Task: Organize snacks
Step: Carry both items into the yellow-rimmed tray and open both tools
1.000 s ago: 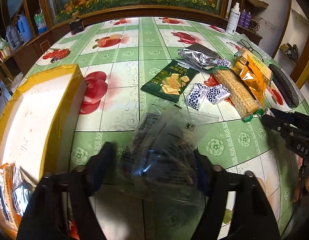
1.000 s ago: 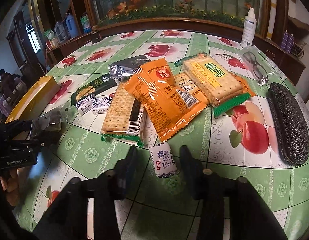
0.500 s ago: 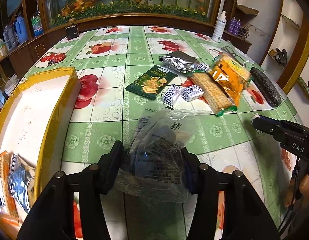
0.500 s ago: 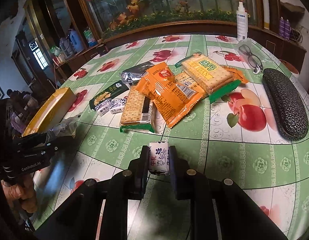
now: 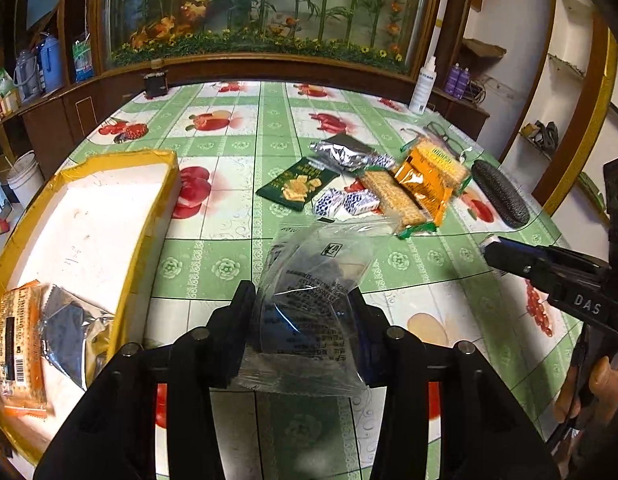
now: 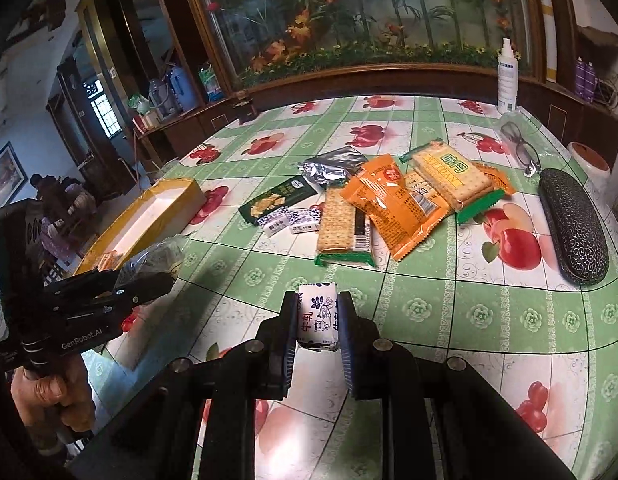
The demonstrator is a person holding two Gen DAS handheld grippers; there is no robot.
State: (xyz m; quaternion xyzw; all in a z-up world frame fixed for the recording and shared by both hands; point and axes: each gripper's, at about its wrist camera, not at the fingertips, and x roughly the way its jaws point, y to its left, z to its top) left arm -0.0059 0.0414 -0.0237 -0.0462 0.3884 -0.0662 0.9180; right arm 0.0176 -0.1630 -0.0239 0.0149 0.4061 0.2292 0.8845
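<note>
Stretching ahead of both grippers, the table (image 5: 237, 208) in its green fruit-print cloth lies bare between the left gripper (image 5: 303, 316) and the snack pile (image 6: 389, 204) farther ahead and to its right, with more bare cloth ahead of the right gripper (image 6: 318, 320) before that pile begins. Left of the left gripper, the yellow-edged box (image 5: 149, 216) runs alongside with its near wall close by, an orange packet (image 5: 19, 344) and a dark foil one (image 5: 69, 340) lying inside. A black glasses case (image 6: 573, 228) lies toward the table's right edge, well right of the right gripper. Readable writing: "MEIDAN" on the green-trimmed cracker pack (image 6: 449, 180), "GenRobot.AI" on the left gripper's body, "DAS" on the right one's, and Chinese characters on the small white-and-blue milk candy (image 6: 317, 320). Print on the clear plastic packet (image 5: 309, 300) is too small to read. Narrowed about halfway and closing, the left gripper's jaws press the clear packet, raised off the cloth. Nearly closed, the right gripper's pads clamp the milk candy upright between them, clear of the table.
</note>
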